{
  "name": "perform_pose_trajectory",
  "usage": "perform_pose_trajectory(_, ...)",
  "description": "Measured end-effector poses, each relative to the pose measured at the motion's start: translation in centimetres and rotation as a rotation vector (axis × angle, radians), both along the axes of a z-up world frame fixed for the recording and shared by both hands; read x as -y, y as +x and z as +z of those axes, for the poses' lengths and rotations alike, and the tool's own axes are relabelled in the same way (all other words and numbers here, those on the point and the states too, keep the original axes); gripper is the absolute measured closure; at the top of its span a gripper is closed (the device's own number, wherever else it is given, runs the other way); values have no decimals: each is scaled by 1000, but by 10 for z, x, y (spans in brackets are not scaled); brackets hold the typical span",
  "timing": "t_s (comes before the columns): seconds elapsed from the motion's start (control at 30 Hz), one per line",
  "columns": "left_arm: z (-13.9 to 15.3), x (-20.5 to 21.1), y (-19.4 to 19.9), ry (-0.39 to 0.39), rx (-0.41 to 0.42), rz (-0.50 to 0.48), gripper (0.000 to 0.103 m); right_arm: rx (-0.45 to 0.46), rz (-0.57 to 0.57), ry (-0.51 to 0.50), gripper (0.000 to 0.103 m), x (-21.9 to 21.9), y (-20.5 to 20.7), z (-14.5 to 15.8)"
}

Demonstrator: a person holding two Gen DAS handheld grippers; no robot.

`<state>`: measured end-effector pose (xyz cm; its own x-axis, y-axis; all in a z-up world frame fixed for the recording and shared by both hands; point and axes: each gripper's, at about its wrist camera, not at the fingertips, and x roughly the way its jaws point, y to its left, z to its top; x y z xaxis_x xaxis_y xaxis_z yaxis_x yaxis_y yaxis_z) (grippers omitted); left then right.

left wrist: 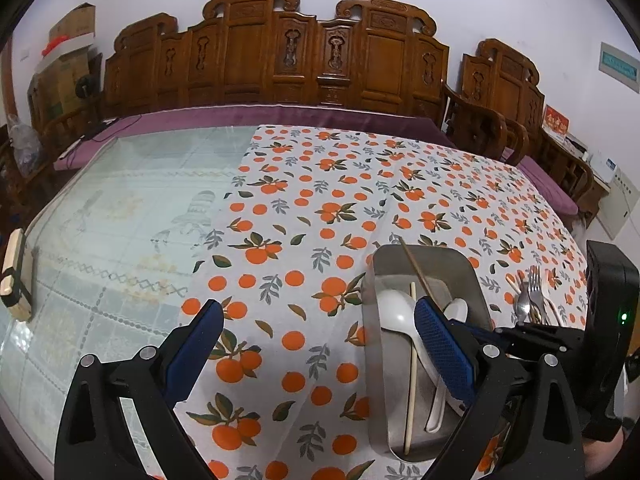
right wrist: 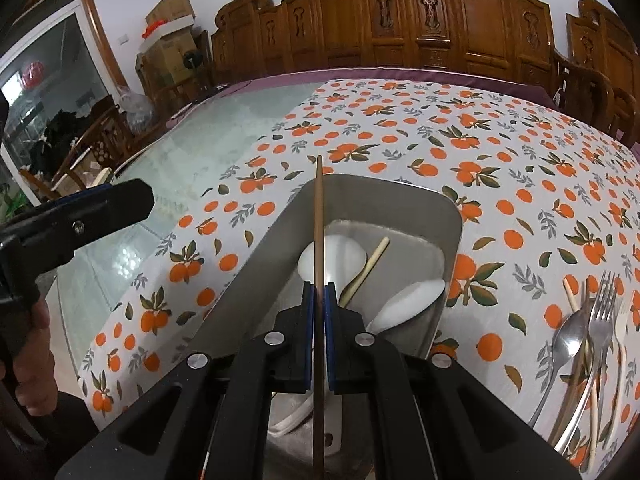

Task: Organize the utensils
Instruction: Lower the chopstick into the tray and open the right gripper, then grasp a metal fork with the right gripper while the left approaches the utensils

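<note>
A steel tray point(right wrist: 404, 204) sits on the orange-print cloth and holds two white spoons point(right wrist: 344, 254) and a pale chopstick point(right wrist: 366, 270). My right gripper point(right wrist: 319, 292) is shut on a brown chopstick point(right wrist: 319, 216), holding it over the tray. The brown chopstick point(left wrist: 416, 268) and the tray point(left wrist: 424, 258) also show in the left wrist view. My left gripper point(left wrist: 318, 320) is open and empty, left of the tray, its right finger point(left wrist: 444, 352) over the tray. A pile of forks, a metal spoon and chopsticks point(right wrist: 588, 344) lies right of the tray.
The orange-print cloth point(left wrist: 320, 200) covers the right part of a glass-topped table point(left wrist: 120, 208). Carved wooden chairs point(left wrist: 280, 52) line the far side. A wooden block point(left wrist: 16, 276) sits at the table's left edge. The utensil pile point(left wrist: 532, 300) also shows in the left wrist view.
</note>
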<state>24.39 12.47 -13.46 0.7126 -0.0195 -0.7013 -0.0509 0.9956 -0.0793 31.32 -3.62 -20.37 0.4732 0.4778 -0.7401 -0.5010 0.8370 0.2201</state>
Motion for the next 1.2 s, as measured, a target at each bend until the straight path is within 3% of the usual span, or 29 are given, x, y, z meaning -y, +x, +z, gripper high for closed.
perform_pose_trajectory(0.13,-1,4,1,9,-3,-7,11,12,11,-1,96,3,-3,2)
perform_pose_trajectory(0.2,-1,7,2,7,-3,-11,11,31,24,-2,92,6,-6,6)
perform_pose_trajectory(0.23,0,9,2,7,-2,-15,11,34,25,6,83,9,-7,9)
perform_pose_trajectory(0.27,0,11,1,7,0,-18,11,36,23,12,81,11,-6,12)
perform_pose_trajectory(0.43,4,29,-2,7,24,-60,11,92,-5,35,78,42,-11,33)
perform_pose_trajectory(0.53,7,40,-5,13,36,-80,10,128,-42,20,65,69,-16,43)
perform_pose_trajectory(0.87,15,81,-14,36,67,-141,11,224,-145,-33,38,154,-33,62)
perform_pose_trajectory(1.2,10,126,-26,52,62,-205,10,261,-204,-116,35,202,-35,54)
